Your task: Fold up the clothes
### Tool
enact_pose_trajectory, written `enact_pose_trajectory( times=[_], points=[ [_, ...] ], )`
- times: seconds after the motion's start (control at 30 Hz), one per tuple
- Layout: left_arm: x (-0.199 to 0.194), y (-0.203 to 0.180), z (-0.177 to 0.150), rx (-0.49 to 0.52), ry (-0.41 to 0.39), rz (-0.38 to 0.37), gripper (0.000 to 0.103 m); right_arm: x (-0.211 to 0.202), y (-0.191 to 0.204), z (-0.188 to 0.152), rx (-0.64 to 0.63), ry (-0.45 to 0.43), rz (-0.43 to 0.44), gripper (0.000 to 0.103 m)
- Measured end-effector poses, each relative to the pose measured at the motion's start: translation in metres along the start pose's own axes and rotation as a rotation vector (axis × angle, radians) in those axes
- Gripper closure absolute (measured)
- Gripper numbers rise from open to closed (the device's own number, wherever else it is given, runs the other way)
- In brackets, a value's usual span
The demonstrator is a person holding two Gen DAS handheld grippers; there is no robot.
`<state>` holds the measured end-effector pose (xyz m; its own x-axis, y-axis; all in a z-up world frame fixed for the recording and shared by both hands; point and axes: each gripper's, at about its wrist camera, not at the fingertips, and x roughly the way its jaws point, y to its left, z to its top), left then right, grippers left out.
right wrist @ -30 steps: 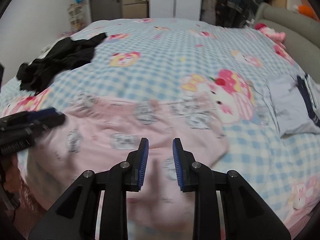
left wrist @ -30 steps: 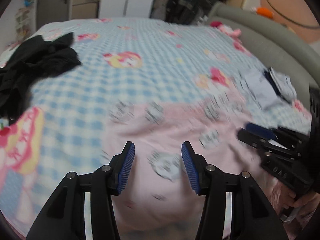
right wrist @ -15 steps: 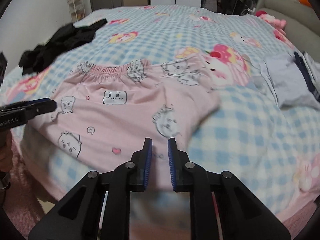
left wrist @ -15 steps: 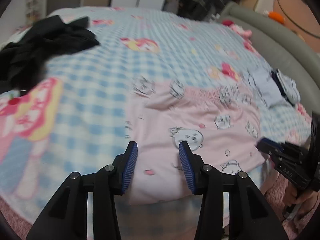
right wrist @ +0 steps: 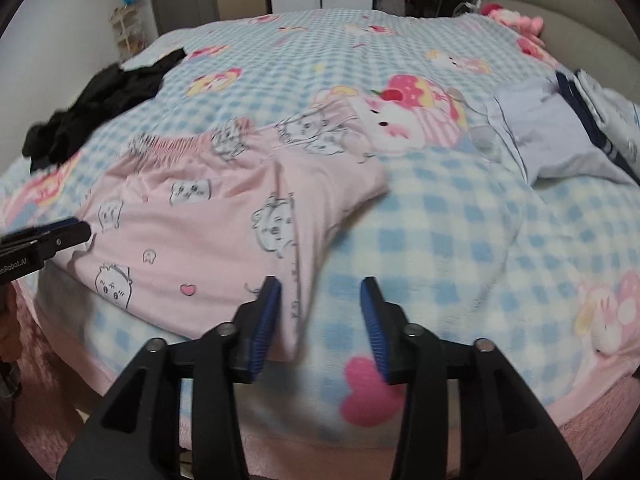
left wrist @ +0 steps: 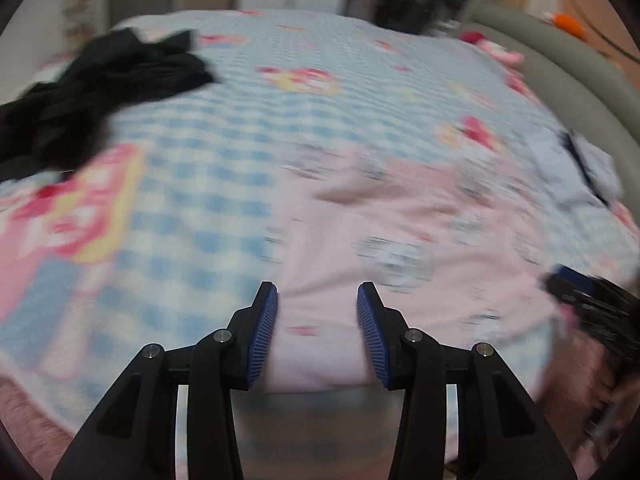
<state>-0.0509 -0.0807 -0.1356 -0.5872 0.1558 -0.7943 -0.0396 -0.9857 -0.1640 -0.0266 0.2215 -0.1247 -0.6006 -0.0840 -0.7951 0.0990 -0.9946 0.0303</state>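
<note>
Pink pyjama shorts [right wrist: 208, 216] with cartoon prints lie flat on the checked bed cover, waistband away from me, the lower hem near the bed's front edge. My right gripper [right wrist: 320, 308] is open and empty; its left finger hovers over the shorts' right hem corner. The left wrist view is blurred: the shorts [left wrist: 420, 240] spread ahead and to the right, and my left gripper [left wrist: 317, 308] stands open over their near left edge with nothing held. Each gripper shows in the other's view, the left gripper [right wrist: 44, 236] at the shorts' left side and the right gripper [left wrist: 592, 300] at their right side.
A heap of black clothes [right wrist: 100, 108] lies at the bed's far left. Folded pale blue and navy garments [right wrist: 560, 128] sit at the right. A grey padded bed frame [left wrist: 580, 92] curves along the right side. The blue checked cover [right wrist: 440, 240] drops off at the front edge.
My right gripper was nearly shut over the shorts' hem and has opened wide and shifted right. The left gripper stayed open and moved slightly, blurring its view.
</note>
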Motion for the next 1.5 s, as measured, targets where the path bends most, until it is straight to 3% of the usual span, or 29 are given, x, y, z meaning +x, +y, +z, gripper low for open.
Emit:
enact_pose_trajectory(
  times=[0.03, 0.13, 0.3, 0.5, 0.6, 0.73, 0.8, 0.9, 0.97, 1.1, 1.2, 1.27, 1.33, 1.4, 1.5],
  points=[
    [-0.001, 0.009, 0.0, -0.023, -0.005, 0.043, 0.058, -0.003, -0.003, 0.001, 0.008, -0.013, -0.002, 0.06],
    [-0.008, 0.032, 0.004, -0.136, -0.025, -0.035, 0.057, -0.013, -0.005, 0.003, 0.018, -0.052, -0.015, 0.06],
    [-0.016, 0.013, 0.004, -0.057, -0.062, -0.142, 0.056, -0.023, -0.005, 0.006, 0.019, -0.098, -0.017, 0.06],
    [0.012, 0.006, 0.005, -0.024, 0.023, -0.009, 0.055, -0.009, -0.01, -0.001, 0.025, -0.025, -0.069, 0.06],
    [0.0, 0.014, 0.007, -0.053, -0.039, 0.035, 0.055, -0.011, -0.023, -0.004, 0.074, -0.023, -0.077, 0.06],
    [-0.005, 0.01, 0.007, -0.056, -0.055, -0.071, 0.055, -0.017, -0.021, 0.001, 0.091, -0.049, -0.023, 0.058],
    [-0.004, 0.002, 0.004, -0.029, -0.048, -0.085, 0.055, -0.018, -0.01, 0.004, 0.058, -0.06, 0.01, 0.058],
    [0.008, -0.005, 0.002, 0.02, -0.008, 0.001, 0.055, -0.007, 0.009, 0.0, -0.019, -0.019, 0.035, 0.058],
    [0.01, 0.003, 0.003, 0.024, -0.001, 0.071, 0.053, 0.006, 0.017, -0.008, -0.069, 0.034, 0.001, 0.059],
    [-0.004, 0.028, 0.009, -0.056, -0.053, 0.098, 0.053, -0.001, 0.017, -0.01, -0.107, 0.021, -0.049, 0.057],
    [-0.011, 0.027, 0.008, -0.061, -0.064, -0.017, 0.054, -0.003, 0.021, -0.006, -0.101, 0.019, -0.028, 0.057],
    [-0.008, 0.014, 0.004, -0.045, -0.032, -0.053, 0.054, -0.003, 0.024, -0.002, -0.094, 0.02, -0.009, 0.057],
    [-0.002, 0.0, -0.003, -0.011, 0.016, 0.001, 0.054, -0.004, 0.027, 0.001, -0.087, 0.021, 0.01, 0.057],
    [0.003, -0.008, -0.01, 0.027, 0.048, 0.082, 0.052, 0.003, 0.029, -0.004, -0.104, 0.035, -0.047, 0.057],
    [-0.005, -0.001, -0.01, 0.018, 0.013, 0.158, 0.052, 0.003, 0.02, -0.009, -0.112, 0.034, -0.112, 0.056]
  ],
)
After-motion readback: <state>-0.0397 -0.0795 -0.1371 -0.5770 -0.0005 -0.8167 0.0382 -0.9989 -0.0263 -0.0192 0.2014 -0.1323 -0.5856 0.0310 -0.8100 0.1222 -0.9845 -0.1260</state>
